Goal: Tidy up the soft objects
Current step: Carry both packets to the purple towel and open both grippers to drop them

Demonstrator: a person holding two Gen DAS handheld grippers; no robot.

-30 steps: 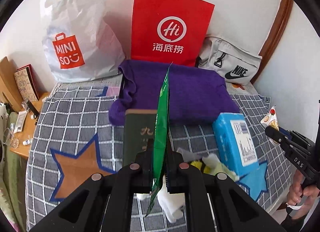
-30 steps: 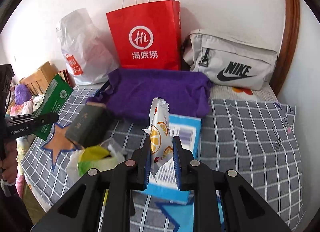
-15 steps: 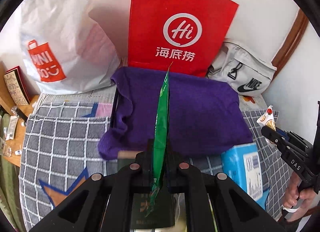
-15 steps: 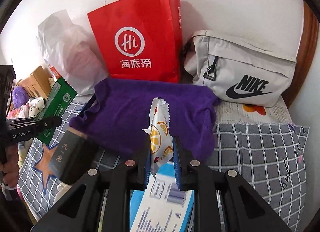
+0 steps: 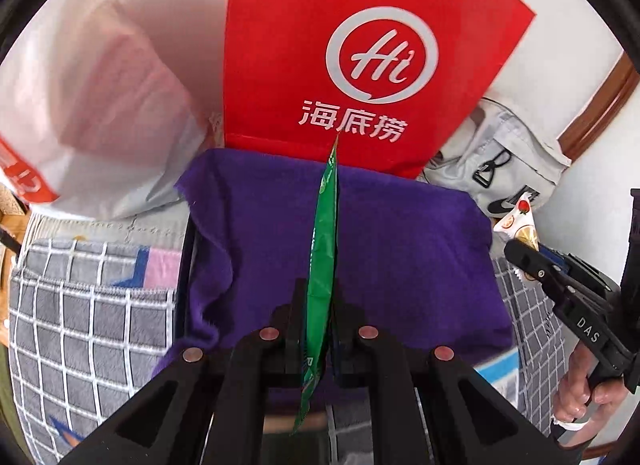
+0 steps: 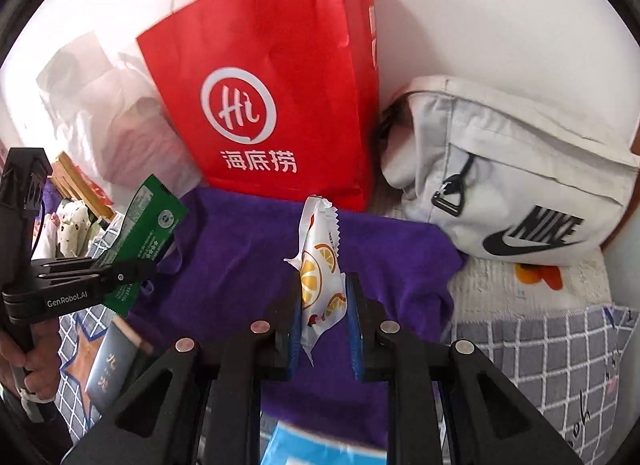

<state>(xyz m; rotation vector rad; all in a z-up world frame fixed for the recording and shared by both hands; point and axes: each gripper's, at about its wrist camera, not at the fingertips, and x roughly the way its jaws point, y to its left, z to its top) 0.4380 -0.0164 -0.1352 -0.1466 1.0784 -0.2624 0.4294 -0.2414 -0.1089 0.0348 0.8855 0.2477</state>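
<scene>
Grey checked bedspread [image 5: 80, 329], purple towel [image 5: 400, 249], white wall [image 6: 500, 17], left jaws clamping green packet [image 5: 322, 257], right jaws clamping orange-print packet [image 6: 320, 277]

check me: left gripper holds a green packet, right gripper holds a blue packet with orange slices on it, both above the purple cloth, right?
Not blue: the right wrist view shows the right gripper shut on a white packet printed with orange slices. The rest holds.
</scene>
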